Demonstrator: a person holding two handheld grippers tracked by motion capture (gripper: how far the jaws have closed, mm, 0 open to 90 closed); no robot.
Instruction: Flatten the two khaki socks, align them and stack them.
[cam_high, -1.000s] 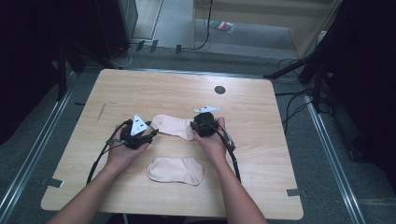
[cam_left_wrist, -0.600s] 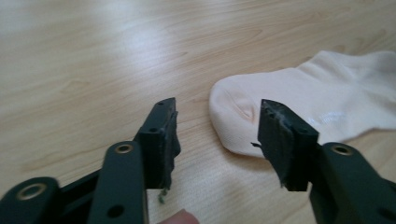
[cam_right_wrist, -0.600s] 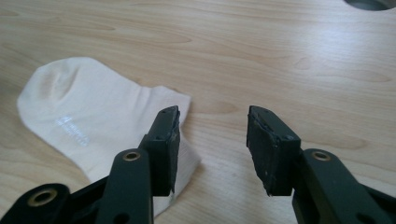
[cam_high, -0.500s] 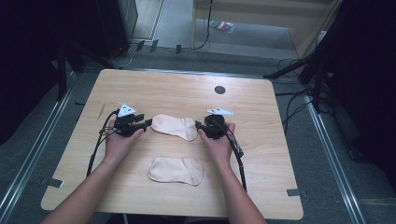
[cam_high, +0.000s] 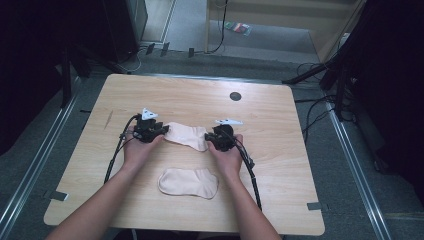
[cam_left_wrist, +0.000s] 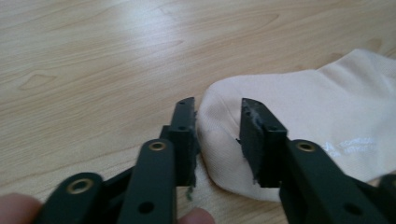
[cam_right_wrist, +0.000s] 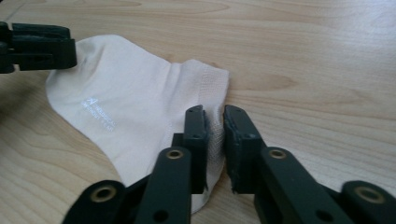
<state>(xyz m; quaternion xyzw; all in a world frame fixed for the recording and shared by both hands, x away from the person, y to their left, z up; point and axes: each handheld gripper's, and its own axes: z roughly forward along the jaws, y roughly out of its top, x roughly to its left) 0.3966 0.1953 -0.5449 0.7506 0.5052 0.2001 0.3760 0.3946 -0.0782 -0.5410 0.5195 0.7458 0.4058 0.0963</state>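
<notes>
Far sock (cam_high: 186, 135) lies flat mid-table, a second sock (cam_high: 188, 182) at its 6 o'clock, apart. Left gripper (cam_high: 156, 131) sits at the far sock's 9 o'clock end: its jaws have just been closing, a narrow gap remains, toe fabric lies between them, not yet pinched. Right gripper (cam_high: 214, 141) at the 3 o'clock end has just closed to a sliver on the cuff (cam_right_wrist: 212, 126). Judged step: gripping both ends. Next calls for the left to finish its pinch, then an even lift.

Both forearms reach in over the table; the left gripper (cam_high: 159, 131) points right, its jaws just closing with a gap between; the right gripper (cam_high: 209, 139) points left, jaws nearly together.
</notes>
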